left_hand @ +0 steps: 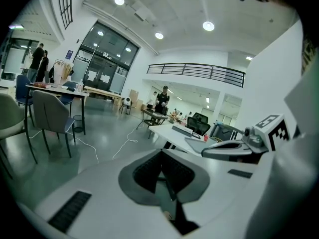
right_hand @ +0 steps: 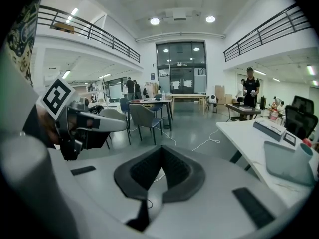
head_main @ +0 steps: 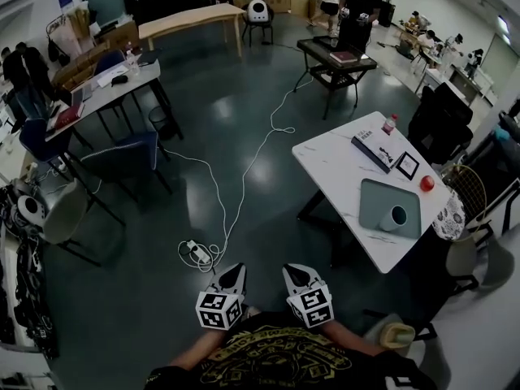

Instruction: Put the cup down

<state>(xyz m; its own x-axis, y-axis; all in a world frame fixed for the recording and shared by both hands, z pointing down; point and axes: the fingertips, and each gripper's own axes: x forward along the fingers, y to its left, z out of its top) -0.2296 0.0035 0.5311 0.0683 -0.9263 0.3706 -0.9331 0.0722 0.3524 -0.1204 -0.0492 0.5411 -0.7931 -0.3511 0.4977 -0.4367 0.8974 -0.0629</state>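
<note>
**While the cup sits on the mat, both grippers are closed and empty**

Where the head view looks down on the white table (head_main: pixel 341 165), the cup (head_main: pixel 395 217) rests on a grey-green mat (head_main: pixel 382 193) near the table's near end. Its dark mouth shows, but nothing can be made out inside, nor whether it stands upright. Beyond the mat lie a red ball-like thing (head_main: pixel 426 183), a small framed picture (head_main: pixel 407 166) and a long box (head_main: pixel 372 148). The left gripper (head_main: pixel 234 273) and the right gripper (head_main: pixel 292 273) hang side by side over the floor, close to the person's body and well apart from the cup.

In the left gripper view, the ribbed pads meet in a single seam with nothing between them, and the jaws point toward the table.

In the right gripper view, the jaws are likewise pressed together on nothing, with the mat off to the right.
</note>
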